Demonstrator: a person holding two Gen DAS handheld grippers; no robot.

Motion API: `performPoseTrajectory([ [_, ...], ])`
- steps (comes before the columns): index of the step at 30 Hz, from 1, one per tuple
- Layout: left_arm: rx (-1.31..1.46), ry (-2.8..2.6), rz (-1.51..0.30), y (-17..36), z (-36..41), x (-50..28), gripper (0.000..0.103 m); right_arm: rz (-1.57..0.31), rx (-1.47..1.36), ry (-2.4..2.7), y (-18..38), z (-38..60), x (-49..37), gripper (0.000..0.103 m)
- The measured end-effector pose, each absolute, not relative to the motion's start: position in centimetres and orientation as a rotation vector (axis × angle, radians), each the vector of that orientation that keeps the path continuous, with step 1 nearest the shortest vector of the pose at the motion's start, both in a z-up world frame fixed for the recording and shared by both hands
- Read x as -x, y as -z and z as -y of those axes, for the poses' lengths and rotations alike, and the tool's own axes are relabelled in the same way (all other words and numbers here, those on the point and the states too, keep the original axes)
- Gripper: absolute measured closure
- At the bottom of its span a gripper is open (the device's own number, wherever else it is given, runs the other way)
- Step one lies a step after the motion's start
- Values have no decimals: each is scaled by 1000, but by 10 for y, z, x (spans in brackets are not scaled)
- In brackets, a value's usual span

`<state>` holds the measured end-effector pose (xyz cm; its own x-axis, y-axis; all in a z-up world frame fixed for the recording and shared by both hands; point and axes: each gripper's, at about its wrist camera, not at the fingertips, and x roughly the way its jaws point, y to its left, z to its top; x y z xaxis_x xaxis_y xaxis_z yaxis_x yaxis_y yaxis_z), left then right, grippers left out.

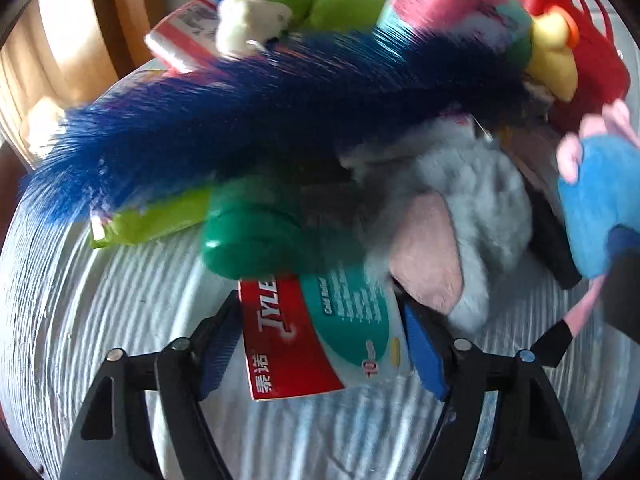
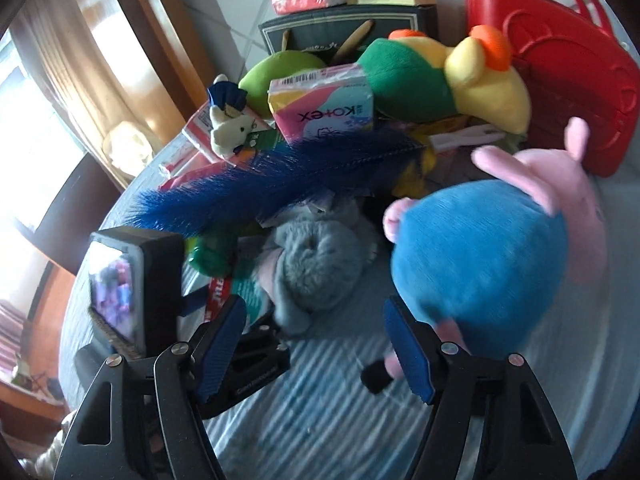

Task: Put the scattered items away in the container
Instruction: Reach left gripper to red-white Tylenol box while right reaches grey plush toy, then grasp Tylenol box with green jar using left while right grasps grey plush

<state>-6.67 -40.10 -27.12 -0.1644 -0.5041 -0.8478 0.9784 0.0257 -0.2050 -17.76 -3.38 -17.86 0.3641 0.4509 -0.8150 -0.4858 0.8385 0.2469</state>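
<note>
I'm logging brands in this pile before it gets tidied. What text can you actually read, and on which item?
"TYLE", cut off, plus Chinese characters: red and teal medicine box between the left gripper's fingers.
"10": same box; the finer print is too blurred to read.
"Kotex", upside down: pink pack.
Barcode digits on that pack: too small to read.

1. Tylenol box, red and teal, lies flat at 6 o'clock of the heap.
2. Fuzzy blue duster slants across the top, tip toward 9.
3. Grey plush sits mid-heap.
4. Pink-and-blue pig plush lies around 3.
5. Red basket sits at 1 o'clock.
</note>
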Motion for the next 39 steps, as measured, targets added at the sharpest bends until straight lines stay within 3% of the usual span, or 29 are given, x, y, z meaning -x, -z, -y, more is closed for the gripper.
performPoseTrajectory([
  [9,-664,1511,-940,275,405,52,28,-1011,208,-552,214,-26,138,32],
  [13,-653,1502,-930,274,409,51,28,-1091,205,-564,246,-45,118,32],
  [16,-650,1505,-920,274,409,52,29,-1055,245,-529,250,-47,119,39],
  [17,-648,1505,-917,273,409,53,29,-1056,242,-526,249,-44,121,45],
  [20,-646,1502,-928,272,403,53,29,-1075,241,-532,250,-32,132,47],
  [34,-741,1524,-972,267,304,66,29,-1220,197,-544,247,49,239,47],
  [37,-752,1520,-969,267,296,67,29,-1194,240,-508,245,56,250,36],
  [39,-751,1518,-964,267,298,67,29,-1175,253,-468,245,56,250,22],
])
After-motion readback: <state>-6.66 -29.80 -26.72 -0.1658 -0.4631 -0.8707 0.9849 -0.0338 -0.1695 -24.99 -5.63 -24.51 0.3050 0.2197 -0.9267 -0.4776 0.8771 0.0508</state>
